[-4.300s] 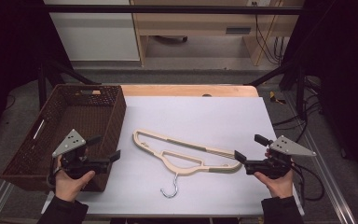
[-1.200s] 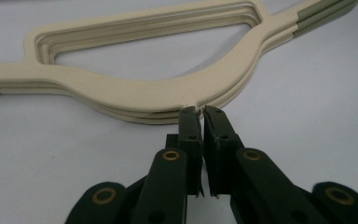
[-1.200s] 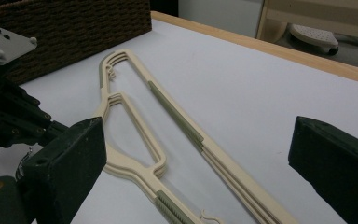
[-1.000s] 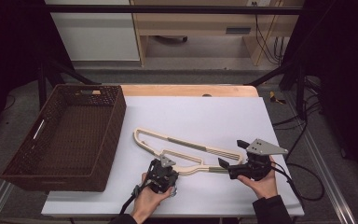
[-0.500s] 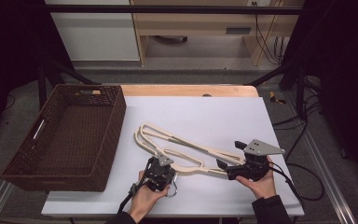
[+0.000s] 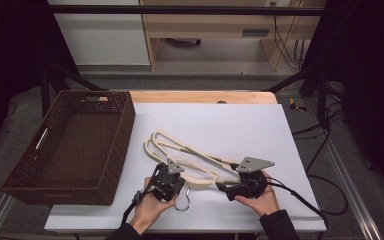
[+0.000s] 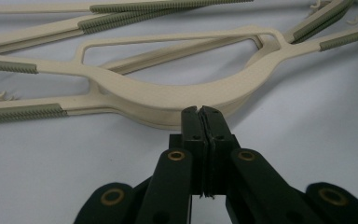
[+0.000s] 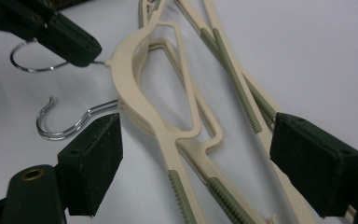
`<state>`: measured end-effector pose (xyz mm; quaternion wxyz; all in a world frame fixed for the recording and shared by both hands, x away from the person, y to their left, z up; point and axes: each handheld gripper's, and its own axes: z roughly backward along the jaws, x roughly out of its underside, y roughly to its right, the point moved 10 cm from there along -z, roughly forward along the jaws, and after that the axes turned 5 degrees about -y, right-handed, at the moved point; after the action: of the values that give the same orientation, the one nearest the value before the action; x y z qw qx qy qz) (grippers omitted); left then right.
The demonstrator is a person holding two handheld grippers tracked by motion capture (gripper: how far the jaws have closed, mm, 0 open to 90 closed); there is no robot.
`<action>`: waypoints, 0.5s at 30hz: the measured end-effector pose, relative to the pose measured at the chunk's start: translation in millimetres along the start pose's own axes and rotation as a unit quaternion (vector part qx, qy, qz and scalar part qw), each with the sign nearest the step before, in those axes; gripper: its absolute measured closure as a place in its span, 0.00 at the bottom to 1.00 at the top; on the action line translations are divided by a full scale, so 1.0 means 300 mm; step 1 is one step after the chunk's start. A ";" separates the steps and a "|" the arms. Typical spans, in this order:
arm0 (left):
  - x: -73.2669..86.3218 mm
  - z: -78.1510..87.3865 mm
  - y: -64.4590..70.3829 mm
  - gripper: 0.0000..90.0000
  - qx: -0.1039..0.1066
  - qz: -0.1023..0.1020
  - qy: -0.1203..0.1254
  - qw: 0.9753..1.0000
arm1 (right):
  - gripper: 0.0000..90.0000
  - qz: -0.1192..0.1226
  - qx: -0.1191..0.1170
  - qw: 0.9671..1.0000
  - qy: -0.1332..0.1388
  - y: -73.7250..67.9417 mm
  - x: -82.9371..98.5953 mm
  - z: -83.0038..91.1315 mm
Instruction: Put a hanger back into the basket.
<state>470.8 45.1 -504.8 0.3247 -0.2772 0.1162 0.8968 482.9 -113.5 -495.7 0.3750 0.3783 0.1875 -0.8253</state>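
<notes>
After sliding in from the table edges, now close together at the front of the white table [image 6: 240,125], right beside the two cream hangers [image 6: 195,155]. Jaws of the left gripper [image 7: 199,114] pressed tight together, pinching the thin wire hook [image 8: 28,65] of the top hanger [image 8: 130,84] right at its plastic neck. Jaws of the right gripper [image 6: 222,188] spread wide, one on each side of the long hanger arms, not squeezing anything yet. Hangers turned and fanned apart too: a moment ago stacked flat like one, now with two hooks on show, the second hook [image 8: 65,126] lying loose on the table. A good sign for pulling the top hanger off the one below. Probably next: shutting the right jaws to hold the lower one down, then lifting the top one away, maybe toward the brown wicker basket [image 6: 122,135] at the left.
</notes>
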 end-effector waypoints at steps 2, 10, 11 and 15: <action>-0.002 0.004 0.005 0.99 0.005 0.000 0.000 1.000 | 0.27 0.005 -0.006 1.000 -0.013 -0.010 0.013 -0.020; -0.010 0.025 0.000 0.99 0.013 -0.003 -0.003 1.000 | 0.52 0.041 -0.035 0.996 -0.072 -0.041 0.076 -0.076; -0.012 0.025 -0.001 0.99 0.013 -0.001 0.001 1.000 | 0.54 0.047 -0.035 0.995 -0.080 -0.042 0.084 -0.081; -0.010 0.029 0.004 0.99 0.019 -0.003 -0.004 1.000 | 0.65 0.066 -0.033 0.993 -0.093 -0.040 0.100 -0.096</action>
<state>468.4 46.0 -495.8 0.3327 -0.2681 0.1307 0.8946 474.9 -102.8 -536.9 0.4568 0.2986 0.1531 -0.8238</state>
